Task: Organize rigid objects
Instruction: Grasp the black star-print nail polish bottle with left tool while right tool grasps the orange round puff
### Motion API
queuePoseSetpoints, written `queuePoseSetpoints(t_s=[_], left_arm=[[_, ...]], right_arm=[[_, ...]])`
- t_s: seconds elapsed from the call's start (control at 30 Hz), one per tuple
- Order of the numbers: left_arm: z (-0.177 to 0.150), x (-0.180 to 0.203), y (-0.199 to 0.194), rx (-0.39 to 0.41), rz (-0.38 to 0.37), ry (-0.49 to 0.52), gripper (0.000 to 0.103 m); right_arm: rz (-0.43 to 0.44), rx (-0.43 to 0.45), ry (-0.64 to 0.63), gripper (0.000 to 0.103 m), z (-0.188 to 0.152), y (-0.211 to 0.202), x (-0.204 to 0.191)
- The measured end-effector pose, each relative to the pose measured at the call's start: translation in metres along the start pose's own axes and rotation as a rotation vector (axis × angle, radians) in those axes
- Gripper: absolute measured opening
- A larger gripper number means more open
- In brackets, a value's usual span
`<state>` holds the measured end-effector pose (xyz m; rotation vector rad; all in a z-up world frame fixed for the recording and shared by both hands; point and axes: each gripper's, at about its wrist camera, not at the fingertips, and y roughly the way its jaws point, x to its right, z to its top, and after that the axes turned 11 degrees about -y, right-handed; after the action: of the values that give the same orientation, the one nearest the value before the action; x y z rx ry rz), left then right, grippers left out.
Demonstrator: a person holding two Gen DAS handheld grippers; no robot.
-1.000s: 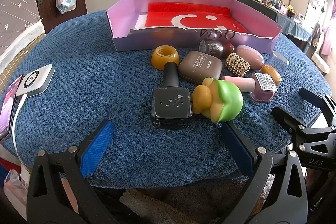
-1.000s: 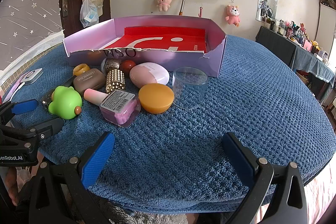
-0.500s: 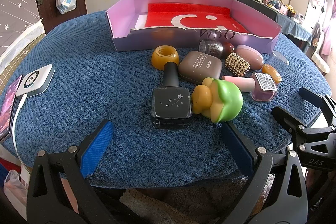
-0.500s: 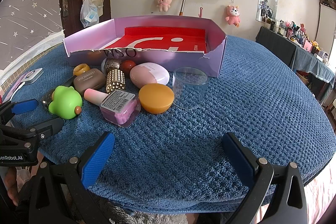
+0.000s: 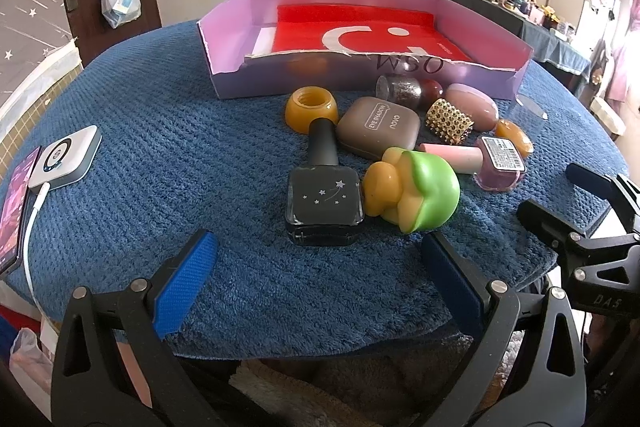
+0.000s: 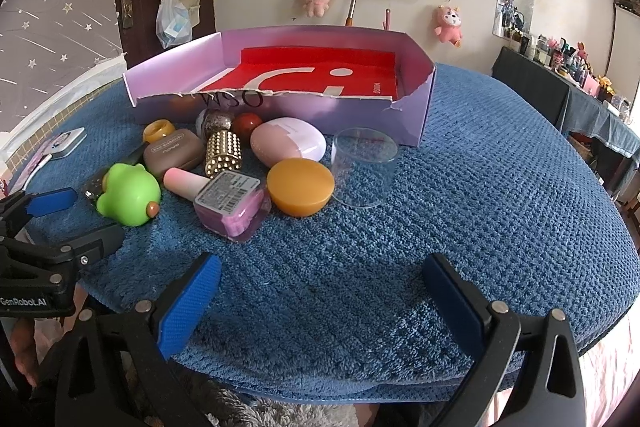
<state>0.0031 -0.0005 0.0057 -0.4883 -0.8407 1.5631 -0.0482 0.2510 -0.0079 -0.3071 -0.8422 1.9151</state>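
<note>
While hidden from the left wrist, the orange dome faces the right.

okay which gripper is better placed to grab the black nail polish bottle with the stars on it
Left. The open left gripper faces the black square star-printed nail polish bottle directly, just ahead of its fingertips. From the open right gripper, that bottle sits far off, mostly hidden behind the green frog toy.
</note>
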Motion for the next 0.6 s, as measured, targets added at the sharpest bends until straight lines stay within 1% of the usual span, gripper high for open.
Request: queuePoseSetpoints(t_s=[0.1, 0.27, 0.33, 0.37, 0.47, 0.5, 0.6], left_arm=[[0.000, -0.001, 0.000, 0.007, -0.010, -0.006, 0.103], [0.004, -0.003, 0.000, 0.010, -0.013, -0.002, 0.102], [0.006, -0.003, -0.001, 0.017, -0.024, 0.001, 0.101], [0.007, -0.004, -0.001, 0.022, -0.035, -0.001, 0.100], [0.007, -0.005, -0.002, 0.033, -0.053, 0.004, 0.096], [0.006, -0.006, -0.002, 0.045, -0.065, 0.003, 0.093], [0.005, -0.008, -0.002, 0.044, -0.090, -0.003, 0.084]], right_arm=[[-0.002, 0.004, -0.012, 0.096, 0.003, 0.001, -0.005], [0.004, 0.025, -0.020, 0.095, 0.006, -0.003, -0.007], [0.006, 0.025, -0.018, 0.091, 0.007, -0.003, -0.005], [0.004, 0.025, -0.015, 0.090, 0.008, -0.004, -0.004], [0.001, 0.027, 0.003, 0.089, 0.010, -0.004, 0.002], [-0.001, 0.028, 0.008, 0.088, 0.010, -0.004, 0.004], [-0.001, 0.019, 0.017, 0.084, 0.011, -0.001, 0.008]])
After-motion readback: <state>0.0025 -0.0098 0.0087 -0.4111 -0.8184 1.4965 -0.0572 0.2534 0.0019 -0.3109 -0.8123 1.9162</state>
